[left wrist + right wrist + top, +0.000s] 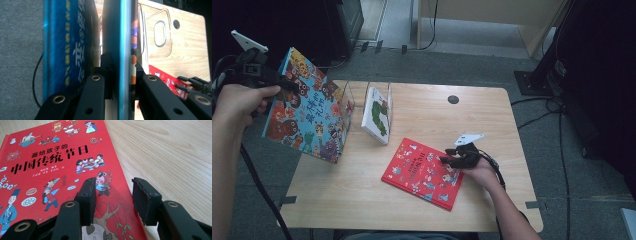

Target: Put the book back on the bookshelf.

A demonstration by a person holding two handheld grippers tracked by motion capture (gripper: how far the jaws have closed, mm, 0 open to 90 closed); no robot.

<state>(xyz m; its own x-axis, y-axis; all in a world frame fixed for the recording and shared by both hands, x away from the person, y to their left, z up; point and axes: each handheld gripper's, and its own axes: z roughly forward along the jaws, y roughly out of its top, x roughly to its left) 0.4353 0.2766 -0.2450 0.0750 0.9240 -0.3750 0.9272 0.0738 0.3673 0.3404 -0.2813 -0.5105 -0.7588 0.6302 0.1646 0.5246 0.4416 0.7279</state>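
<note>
left gripper [287, 84]: upper left of high view; jaws clamped on the top edge of a large blue hardcover picture book with cartoon animals [307, 117]; in left gripper view the book's blue edge [120, 57] sits pinched between the 2 black jaws
blue book pose: lifted, tilted, lower corner near the table's left edge; likely carried toward the rack for slotting in upright
rack: clear acrylic book stand [349, 102] at centre left of the wooden table [492, 115]; 1 white book with a green caterpillar cover [377, 116] leans in it already
right gripper [447, 160]: lower centre-right of high view; jaws apart, nothing held; in right gripper view both jaws hover over the lower right corner of the cover
red book: flat red hardcover with festival cartoons and Chinese title [57, 157]; lies on the table right of centre [422, 172]; probably next for pickup, or being steadied
risk: blue book gripped by 1 edge only; may swing
</note>
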